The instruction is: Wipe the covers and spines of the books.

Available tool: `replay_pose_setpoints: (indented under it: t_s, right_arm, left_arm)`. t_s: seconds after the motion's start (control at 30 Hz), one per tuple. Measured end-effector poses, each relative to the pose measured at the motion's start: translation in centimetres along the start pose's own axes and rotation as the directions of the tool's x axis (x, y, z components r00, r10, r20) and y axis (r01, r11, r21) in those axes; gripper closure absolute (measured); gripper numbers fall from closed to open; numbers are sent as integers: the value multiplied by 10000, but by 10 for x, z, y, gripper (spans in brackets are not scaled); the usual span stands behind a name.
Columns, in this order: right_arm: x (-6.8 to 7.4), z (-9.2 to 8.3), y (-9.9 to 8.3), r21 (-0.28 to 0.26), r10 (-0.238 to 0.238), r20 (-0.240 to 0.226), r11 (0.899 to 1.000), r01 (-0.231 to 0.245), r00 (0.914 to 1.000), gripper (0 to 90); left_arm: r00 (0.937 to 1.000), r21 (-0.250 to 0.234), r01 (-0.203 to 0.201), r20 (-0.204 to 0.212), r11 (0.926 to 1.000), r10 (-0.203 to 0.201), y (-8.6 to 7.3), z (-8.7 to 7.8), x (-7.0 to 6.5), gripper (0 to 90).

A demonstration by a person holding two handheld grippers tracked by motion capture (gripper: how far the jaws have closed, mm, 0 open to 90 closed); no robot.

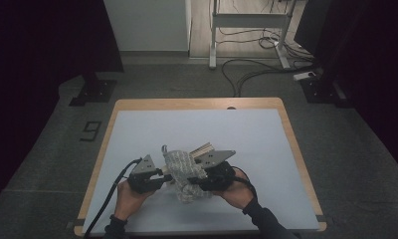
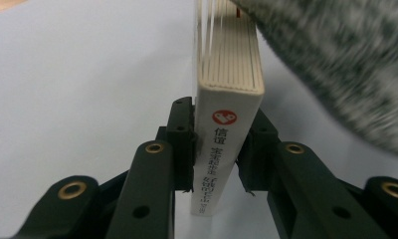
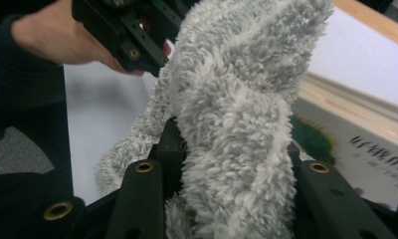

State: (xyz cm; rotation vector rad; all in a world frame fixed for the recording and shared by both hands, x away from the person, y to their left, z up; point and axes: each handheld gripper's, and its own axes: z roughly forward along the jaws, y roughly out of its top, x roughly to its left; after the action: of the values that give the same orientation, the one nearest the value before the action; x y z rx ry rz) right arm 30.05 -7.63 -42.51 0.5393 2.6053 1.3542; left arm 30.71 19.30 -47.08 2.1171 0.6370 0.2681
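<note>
A white book stands on edge on the pale table sheet, spine toward the camera, with a red logo and dark characters on it. My left gripper is shut on that spine, one jaw on each cover. In the high view the left gripper sits left of a fluffy grey cloth, and the book's pages peek out behind the cloth. My right gripper is shut on the grey cloth, which drapes against the book. The right gripper is at the cloth's right side.
The table has a wooden rim under a pale blue sheet, with open sheet behind and to both sides of the hands. A hand with the other gripper shows beyond the cloth. Cables and a desk frame lie on the floor beyond.
</note>
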Motion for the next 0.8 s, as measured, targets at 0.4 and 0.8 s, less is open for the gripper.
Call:
replay_pose_setpoints:
  t_s: [0.4, 0.8]
  right_arm:
    - [-4, 29, -27, 364, 39, 159, 9993, -45, 9999, 608]
    - [-2, 60, -58, 833, 4, 143, 9965, -16, 9999, 601]
  left_arm:
    - [10000, 12, -14, 34, 10000, 14, 0, 0, 0, 711]
    - [10000, 10, -17, 18, 10000, 17, 0, 0, 0, 712]
